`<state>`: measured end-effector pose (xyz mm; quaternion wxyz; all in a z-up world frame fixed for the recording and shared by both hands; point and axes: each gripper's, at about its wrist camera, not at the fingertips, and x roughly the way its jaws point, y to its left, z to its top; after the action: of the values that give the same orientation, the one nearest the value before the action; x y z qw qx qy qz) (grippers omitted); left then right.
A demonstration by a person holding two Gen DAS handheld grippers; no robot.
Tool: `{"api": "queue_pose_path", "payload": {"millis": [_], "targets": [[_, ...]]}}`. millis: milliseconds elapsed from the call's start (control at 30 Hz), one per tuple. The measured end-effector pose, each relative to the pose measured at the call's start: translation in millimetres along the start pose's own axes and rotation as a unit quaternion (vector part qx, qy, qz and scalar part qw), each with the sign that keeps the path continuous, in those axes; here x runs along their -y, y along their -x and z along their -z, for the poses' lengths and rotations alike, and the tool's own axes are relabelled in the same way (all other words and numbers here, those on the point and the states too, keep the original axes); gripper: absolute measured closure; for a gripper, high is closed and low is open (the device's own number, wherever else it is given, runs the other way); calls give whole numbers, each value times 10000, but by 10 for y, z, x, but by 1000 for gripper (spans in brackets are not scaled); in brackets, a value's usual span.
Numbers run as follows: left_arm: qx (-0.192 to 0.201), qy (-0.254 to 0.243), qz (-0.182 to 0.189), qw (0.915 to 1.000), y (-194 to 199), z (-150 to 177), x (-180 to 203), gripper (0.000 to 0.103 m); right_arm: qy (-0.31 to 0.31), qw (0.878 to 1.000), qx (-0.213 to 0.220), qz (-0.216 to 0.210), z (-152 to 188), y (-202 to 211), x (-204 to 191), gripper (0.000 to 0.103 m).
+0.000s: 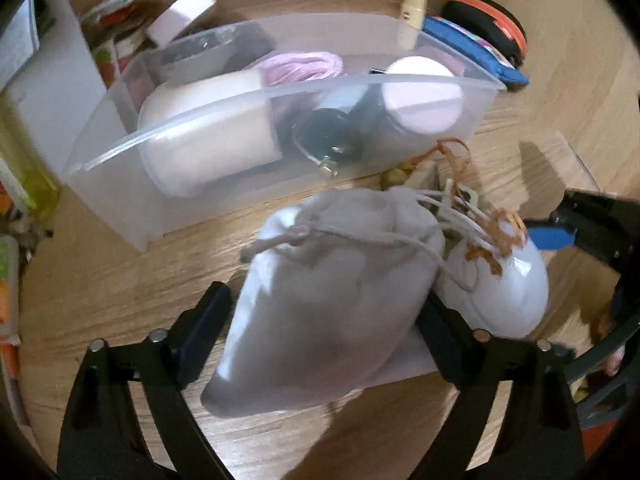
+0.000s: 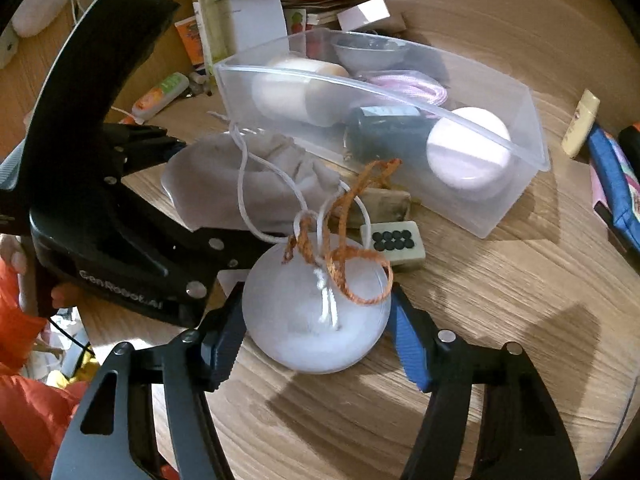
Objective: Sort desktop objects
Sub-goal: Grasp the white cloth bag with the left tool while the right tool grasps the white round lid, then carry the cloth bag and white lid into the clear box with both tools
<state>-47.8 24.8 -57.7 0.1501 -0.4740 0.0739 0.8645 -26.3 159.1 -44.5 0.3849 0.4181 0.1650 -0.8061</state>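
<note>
The left gripper (image 1: 324,320) holds a grey drawstring pouch (image 1: 328,292) between its jaws, just in front of the clear plastic bin (image 1: 280,92). The right gripper (image 2: 316,320) has its blue-padded jaws around a frosted white ball (image 2: 316,312), close on both sides; whether they actually press it, I cannot tell.

The main risk, as I judge it, is the tangle. White cord (image 2: 244,184) from the pouch and orange string (image 2: 348,256) lie looped together on top of the ball. If either gripper lifts away, the cords could drag the other object, or pull the mahjong tile (image 2: 394,246) beside the ball along with it. The smooth round ball may also slip out of the pads.

The bin, behind both objects, is already crowded with a cream cylinder (image 2: 296,88), pink cord (image 2: 400,86), a dark canister (image 2: 384,132) and a pale pink jar (image 2: 468,152), leaving little room. A small wooden block (image 2: 384,204) lies between the ball and the bin wall. To the right of the bin lie a blue pouch (image 2: 612,176) and a cream tube (image 2: 580,124).
</note>
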Motion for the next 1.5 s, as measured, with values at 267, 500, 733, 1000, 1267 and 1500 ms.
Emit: {"api": "queue_pose_path", "payload": {"millis": [267, 500, 733, 1000, 1267, 1500], "targets": [[215, 408, -41, 9989, 201, 132, -96, 54, -94, 9997, 112, 220, 107, 184, 95, 40], [671, 852, -328, 9936, 606, 183, -287, 64, -90, 9967, 516, 625, 18, 523, 232, 40], [1110, 930, -433, 9885, 946, 116, -335, 65, -290, 9941, 849, 617, -143, 686, 317, 40], [1431, 807, -380, 9857, 1127, -108, -319, 65, -379, 9910, 1140, 595, -314, 797, 351, 40], [1555, 667, -251, 9853, 1110, -358, -339, 65, -475, 9896, 1198, 635, -586, 772, 514, 40], [1512, 738, -122, 9857, 947, -646, -490, 65, -556, 9888, 1236, 623, -858, 651, 656, 40]]}}
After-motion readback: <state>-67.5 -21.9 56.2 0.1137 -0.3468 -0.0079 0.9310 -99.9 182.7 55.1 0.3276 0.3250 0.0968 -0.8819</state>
